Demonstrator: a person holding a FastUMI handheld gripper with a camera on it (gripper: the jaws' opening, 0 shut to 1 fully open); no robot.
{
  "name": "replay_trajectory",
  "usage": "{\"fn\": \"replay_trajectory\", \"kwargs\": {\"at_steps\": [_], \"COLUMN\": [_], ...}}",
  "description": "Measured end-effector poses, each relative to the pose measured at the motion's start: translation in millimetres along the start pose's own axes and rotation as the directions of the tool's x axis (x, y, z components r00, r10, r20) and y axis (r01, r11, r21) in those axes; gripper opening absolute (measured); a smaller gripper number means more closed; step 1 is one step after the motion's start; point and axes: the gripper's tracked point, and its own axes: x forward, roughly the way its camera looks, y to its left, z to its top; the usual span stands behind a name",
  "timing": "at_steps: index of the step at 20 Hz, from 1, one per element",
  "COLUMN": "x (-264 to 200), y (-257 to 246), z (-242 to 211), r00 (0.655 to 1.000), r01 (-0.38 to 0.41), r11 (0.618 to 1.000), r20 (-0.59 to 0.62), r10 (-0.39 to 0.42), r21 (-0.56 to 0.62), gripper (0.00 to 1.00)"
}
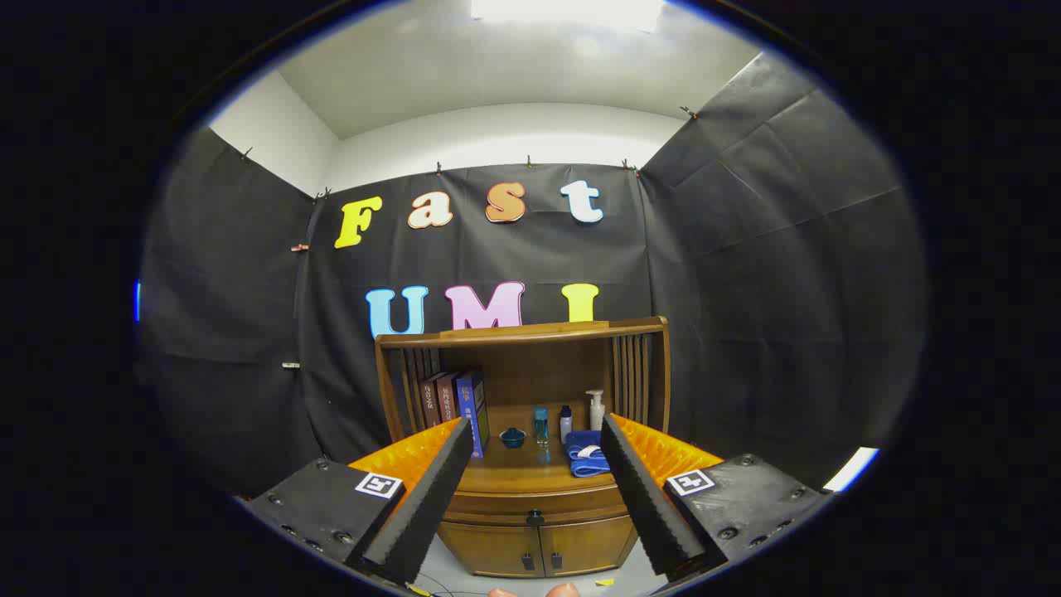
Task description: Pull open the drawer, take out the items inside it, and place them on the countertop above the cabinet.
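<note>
A wooden cabinet [530,531] stands beyond my fingers against the booth wall. Its drawer [535,507] sits shut under the countertop [522,474], with a dark knob [535,518] at its middle. Two small doors [539,547] lie below the drawer. My gripper [537,444] is open, well back from the cabinet, with nothing between its fingers. The drawer's contents are hidden.
On the countertop stand several books [454,402] at the left, a small blue lidded bowl [512,437], a blue bottle [540,424], a small white bottle [565,423], a pump bottle [595,409] and a folded blue towel [587,454]. A wooden hutch [522,332] frames them.
</note>
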Motion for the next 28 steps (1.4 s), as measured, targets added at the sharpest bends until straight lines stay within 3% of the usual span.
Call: {"fn": "replay_trajectory", "kwargs": {"at_steps": [18, 22, 28], "x": [4, 32, 116], "y": [12, 21, 38], "z": [-2, -25, -95], "r00": [1.0, 0.999, 0.994], "r01": [-0.02, -0.043, -0.094], "r11": [0.999, 0.999, 0.994], "r20": [-0.001, 0.008, 0.047], "r10": [0.02, 0.043, 0.097], "r21": [-0.027, -0.031, -0.063], "gripper": [1.0, 1.0, 1.0]}}
